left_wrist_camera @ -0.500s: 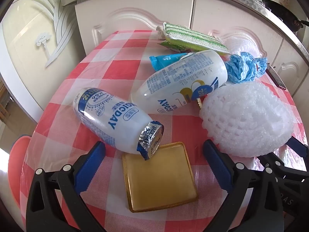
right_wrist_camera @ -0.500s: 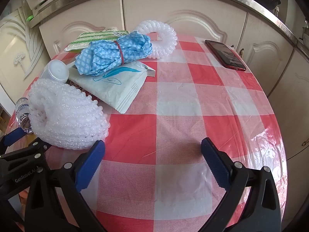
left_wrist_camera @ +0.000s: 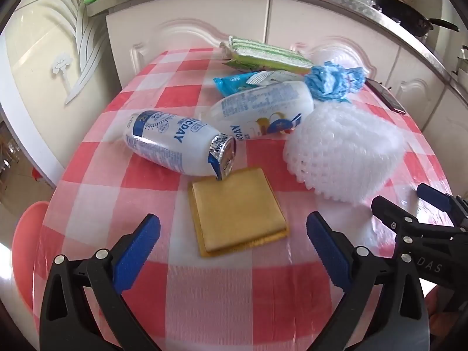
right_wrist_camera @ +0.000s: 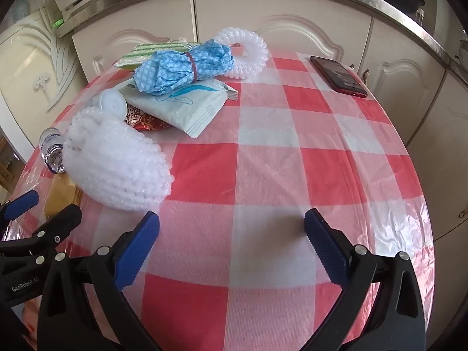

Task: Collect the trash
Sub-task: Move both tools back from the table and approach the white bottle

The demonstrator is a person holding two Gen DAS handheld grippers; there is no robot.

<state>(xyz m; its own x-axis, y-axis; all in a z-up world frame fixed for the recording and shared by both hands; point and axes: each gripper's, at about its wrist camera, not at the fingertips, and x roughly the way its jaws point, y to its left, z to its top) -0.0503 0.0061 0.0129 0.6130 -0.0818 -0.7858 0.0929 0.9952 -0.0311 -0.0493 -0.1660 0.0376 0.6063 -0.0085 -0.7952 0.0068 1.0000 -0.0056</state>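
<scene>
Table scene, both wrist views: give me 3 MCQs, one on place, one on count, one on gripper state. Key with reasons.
1. What does the foil-capped end of the nearer bottle overlap?
A. the gold square tray
B. a phone
C. a striped cloth

2. How many milk bottles lie on the checked tablecloth in the left wrist view?
A. one
B. two
C. four

3. How is the left gripper?
A. shut on a bottle
B. shut on the tray
C. open, holding nothing

Key:
1 A, the foil cap hangs over the tray's far corner.
2 B, the nearer bottle and a second bottle behind it, both on their sides.
3 C, its blue fingers stand wide apart either side of the tray; the right gripper is open too.
</scene>
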